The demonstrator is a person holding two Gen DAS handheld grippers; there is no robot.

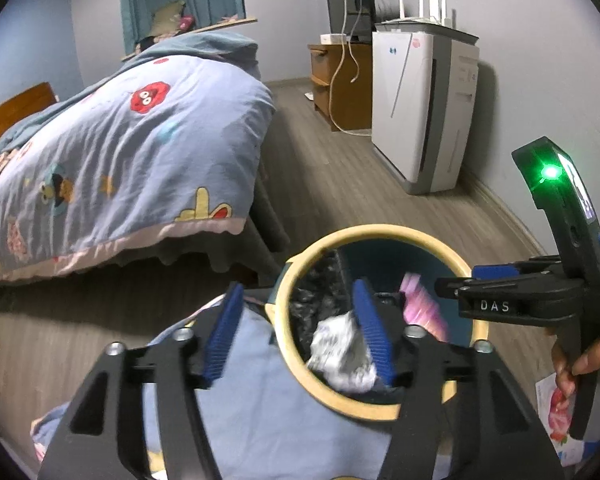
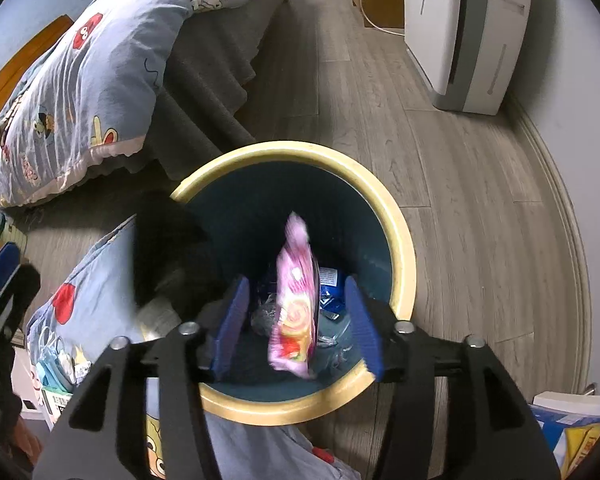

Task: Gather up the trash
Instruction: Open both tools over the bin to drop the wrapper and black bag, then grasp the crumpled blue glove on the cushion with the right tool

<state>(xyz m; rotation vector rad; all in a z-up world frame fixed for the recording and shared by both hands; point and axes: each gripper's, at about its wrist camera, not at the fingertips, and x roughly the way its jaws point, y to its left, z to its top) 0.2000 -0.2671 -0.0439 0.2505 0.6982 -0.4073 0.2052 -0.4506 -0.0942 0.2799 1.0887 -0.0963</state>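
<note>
Pink wrapper (image 2: 296,300) hangs between the spread blue pads of the right gripper (image 2: 298,320), touched by neither pad, its long axis standing roughly upright and pointing down into the bin (image 2: 396,216); its blur suggests it is dropping free. That gripper sits over the near edge of the bin's cream rim, so the wrapper lies straight ahead of the fingers and inside the rim, above the blue and clear packets already at the bottom. The left gripper (image 1: 300,332) is also released, jaws wide, with a crumpled white wad (image 1: 342,356) just against the inner face of its right pad (image 1: 374,332), over the near-left edge of the rim; whether that pad actually touches the wad I cannot tell. The right gripper is nearer the wrapper, the left nearer the wad. Both pieces seem clear to fall inside
</note>
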